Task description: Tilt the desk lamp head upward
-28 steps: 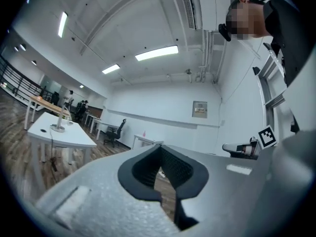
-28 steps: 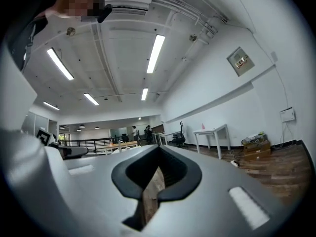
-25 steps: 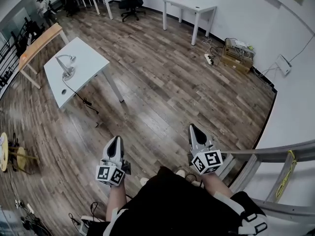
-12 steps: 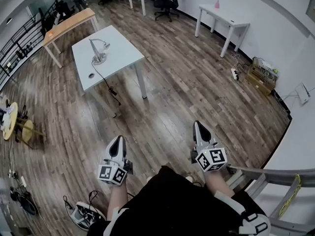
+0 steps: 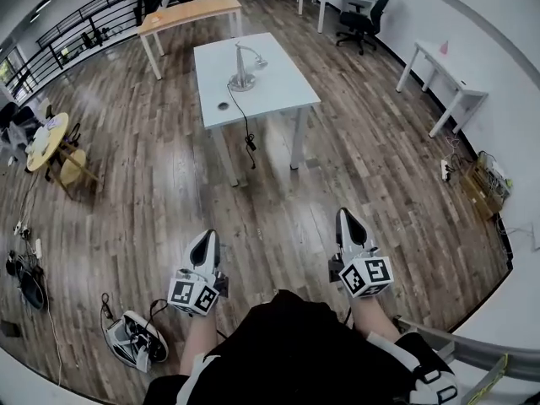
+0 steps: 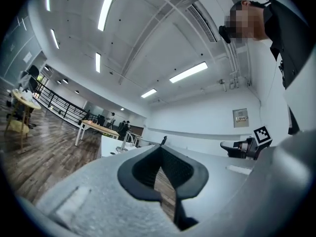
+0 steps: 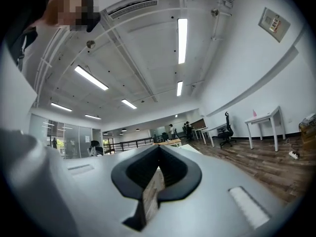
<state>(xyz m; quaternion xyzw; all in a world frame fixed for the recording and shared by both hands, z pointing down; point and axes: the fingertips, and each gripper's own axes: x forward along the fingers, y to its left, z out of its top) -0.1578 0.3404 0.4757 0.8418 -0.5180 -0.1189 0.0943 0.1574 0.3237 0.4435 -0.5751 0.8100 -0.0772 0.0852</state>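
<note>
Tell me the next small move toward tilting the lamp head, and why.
Probably step toward the white table: the desk lamp stands on it, well beyond the left gripper and right gripper, both shut and empty.

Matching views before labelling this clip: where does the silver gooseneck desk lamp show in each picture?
Head view: the silver gooseneck desk lamp stands upper centre, on a white rectangular table.
Left gripper view: the lamp is small, left of centre, on that table.
Right gripper view: not made out.
Shared landmark: the wood-topped table beyond it, in all three views.
</note>
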